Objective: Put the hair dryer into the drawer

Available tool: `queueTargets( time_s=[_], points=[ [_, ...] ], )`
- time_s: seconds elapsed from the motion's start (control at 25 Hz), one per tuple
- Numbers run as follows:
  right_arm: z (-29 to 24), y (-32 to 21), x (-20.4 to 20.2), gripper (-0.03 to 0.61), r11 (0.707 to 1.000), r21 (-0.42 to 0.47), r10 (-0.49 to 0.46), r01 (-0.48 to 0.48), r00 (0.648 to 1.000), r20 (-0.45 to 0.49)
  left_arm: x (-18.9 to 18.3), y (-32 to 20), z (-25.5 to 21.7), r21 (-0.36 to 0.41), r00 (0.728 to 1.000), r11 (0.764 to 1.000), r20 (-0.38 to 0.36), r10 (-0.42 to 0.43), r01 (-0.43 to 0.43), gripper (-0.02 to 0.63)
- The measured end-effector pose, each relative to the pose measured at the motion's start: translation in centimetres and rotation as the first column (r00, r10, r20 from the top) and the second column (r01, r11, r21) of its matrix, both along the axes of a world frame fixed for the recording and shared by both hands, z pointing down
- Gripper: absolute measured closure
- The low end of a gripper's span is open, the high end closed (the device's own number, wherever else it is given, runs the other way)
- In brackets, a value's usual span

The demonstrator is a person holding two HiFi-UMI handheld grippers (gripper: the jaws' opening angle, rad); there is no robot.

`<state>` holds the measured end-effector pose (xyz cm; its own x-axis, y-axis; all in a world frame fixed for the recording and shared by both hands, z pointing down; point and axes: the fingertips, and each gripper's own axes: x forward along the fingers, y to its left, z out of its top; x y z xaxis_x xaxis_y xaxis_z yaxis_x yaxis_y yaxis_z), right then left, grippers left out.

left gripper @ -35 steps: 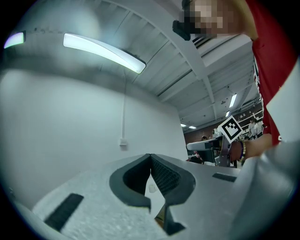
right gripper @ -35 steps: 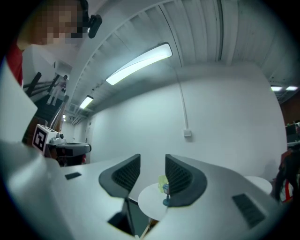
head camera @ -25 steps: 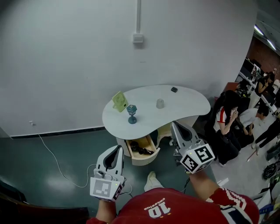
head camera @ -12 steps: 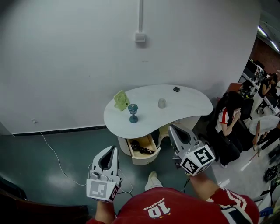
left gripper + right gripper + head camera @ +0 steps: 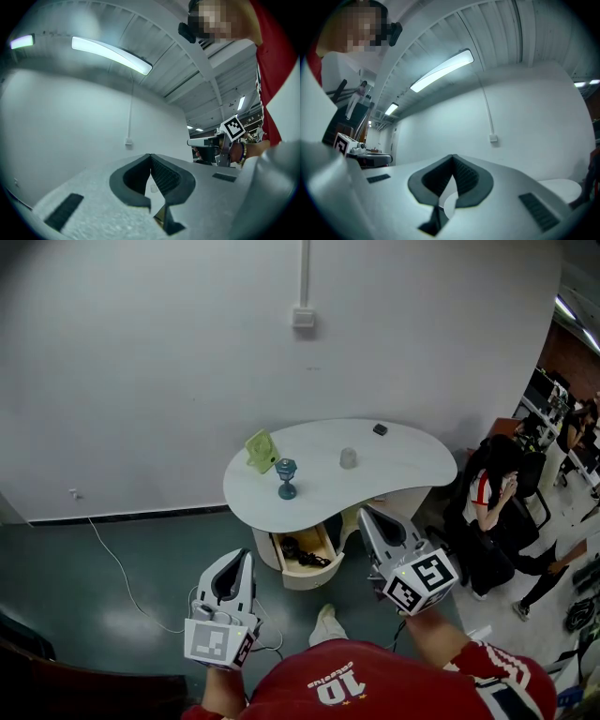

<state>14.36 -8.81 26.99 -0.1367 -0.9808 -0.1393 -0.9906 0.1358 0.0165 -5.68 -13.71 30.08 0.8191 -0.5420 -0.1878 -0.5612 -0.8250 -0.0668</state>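
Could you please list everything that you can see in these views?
table: one, white, by the wall
drawer: one, pale, open under the table
hair dryer: one, black, in the drawer
green object: one, table's left side
goblet-shaped stand: one, blue, beside the green object
cup: one, pale, mid-table
small item: one, black, table's rear
wall box: one, white, above the table
cable: one, white, floor left
people: several, right edge
left gripper: grey, shut, empty
right gripper: grey, shut, empty

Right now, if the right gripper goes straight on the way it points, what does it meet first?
Probably the front edge of the white table, close ahead of the right gripper; depth is unclear.
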Motion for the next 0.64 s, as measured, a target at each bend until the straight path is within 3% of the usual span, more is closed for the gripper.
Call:
queueTargets(
  time_s=[0.64],
  points=[
    [0.0, 0.9, -0.1, 0.575, 1.0, 0.002, -0.028, 0.028, 1.0, -0.003, 0.4, 1.1, -0.2, -0.007, 1.0, 1.0, -0.008, -0.005, 0.005, 0.614]
  ],
)
